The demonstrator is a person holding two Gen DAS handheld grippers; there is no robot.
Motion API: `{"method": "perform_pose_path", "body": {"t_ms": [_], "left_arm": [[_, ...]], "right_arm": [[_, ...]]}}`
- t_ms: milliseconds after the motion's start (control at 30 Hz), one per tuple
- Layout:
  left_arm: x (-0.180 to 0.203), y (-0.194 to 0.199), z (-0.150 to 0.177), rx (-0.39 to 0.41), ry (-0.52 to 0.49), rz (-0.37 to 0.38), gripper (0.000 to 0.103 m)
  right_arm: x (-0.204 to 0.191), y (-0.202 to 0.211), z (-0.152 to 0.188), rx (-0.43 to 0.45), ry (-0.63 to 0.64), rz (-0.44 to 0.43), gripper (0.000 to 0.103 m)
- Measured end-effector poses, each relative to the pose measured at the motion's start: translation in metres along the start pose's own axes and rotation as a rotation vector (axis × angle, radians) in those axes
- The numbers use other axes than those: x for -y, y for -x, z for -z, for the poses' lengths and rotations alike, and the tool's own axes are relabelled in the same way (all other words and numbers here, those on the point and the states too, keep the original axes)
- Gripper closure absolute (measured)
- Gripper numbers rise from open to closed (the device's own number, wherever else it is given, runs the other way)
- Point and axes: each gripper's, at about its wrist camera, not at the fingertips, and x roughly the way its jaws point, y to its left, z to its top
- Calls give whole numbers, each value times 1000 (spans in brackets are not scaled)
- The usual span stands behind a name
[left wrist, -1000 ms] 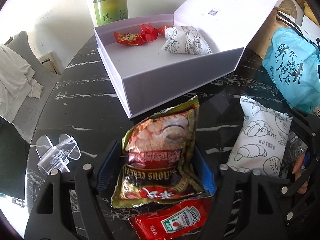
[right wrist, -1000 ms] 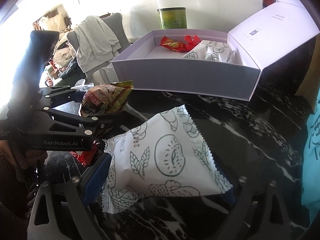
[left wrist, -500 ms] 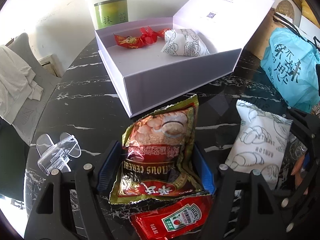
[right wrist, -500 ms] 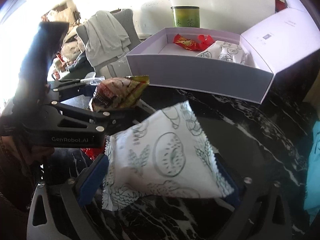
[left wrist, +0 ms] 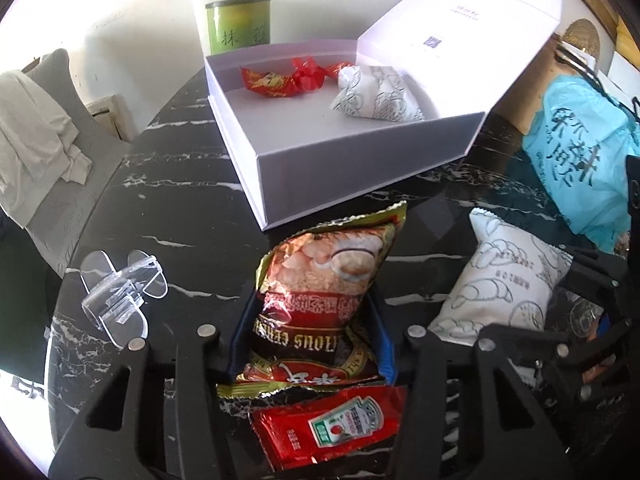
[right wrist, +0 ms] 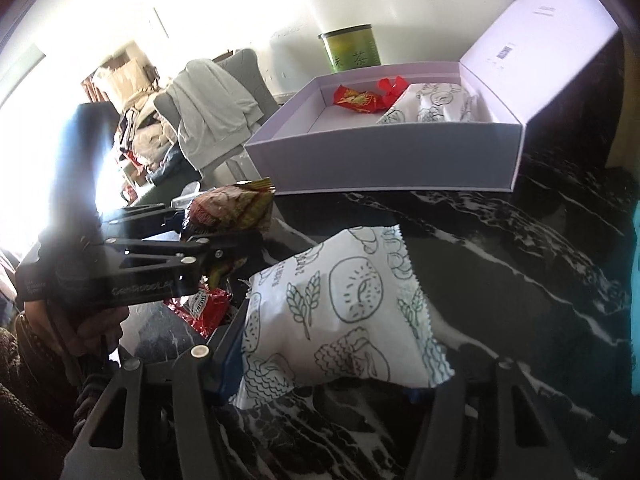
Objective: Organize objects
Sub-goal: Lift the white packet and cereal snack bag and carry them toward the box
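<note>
**Snack sorting, part done**

Left view: my left tongs (left wrist: 310, 338) were closing, their blue pads pressed on the cereal packet (left wrist: 320, 288), bunched between them. A ketchup sachet (left wrist: 332, 426) lay on the black table (left wrist: 180, 216) beneath. The open white box (left wrist: 360, 160) already held red candy (left wrist: 280, 80) and one white bread packet (left wrist: 380, 96).

Right view: my right tongs (right wrist: 332, 344) were closing around a second bread bag (right wrist: 344, 308); the near pad touched it, the far pad was hidden.

Stowed: two kinds. Left, as I judged: cereal, bag, ketchup.
</note>
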Motion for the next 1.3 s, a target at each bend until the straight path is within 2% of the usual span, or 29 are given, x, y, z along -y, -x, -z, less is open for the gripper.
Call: {"method": "perform_pose_path", "body": {"t_ms": [133, 233, 633, 800, 1300], "left_arm": [[6, 10, -4, 12, -29, -9, 55], [5, 18, -6, 13, -31, 12, 55], [8, 59, -17, 62, -65, 22, 55], [8, 68, -21, 48, -63, 29, 55], [21, 111, -30, 125, -98, 40, 55]], "right_arm": [[-5, 1, -1, -1, 8, 6, 41], [-8, 6, -1, 0, -12, 9, 41], [-33, 52, -12, 43, -8, 86, 41], [-42, 66, -17, 43, -5, 118, 41], [-64, 106, -24, 110, 32, 157, 41]]}}
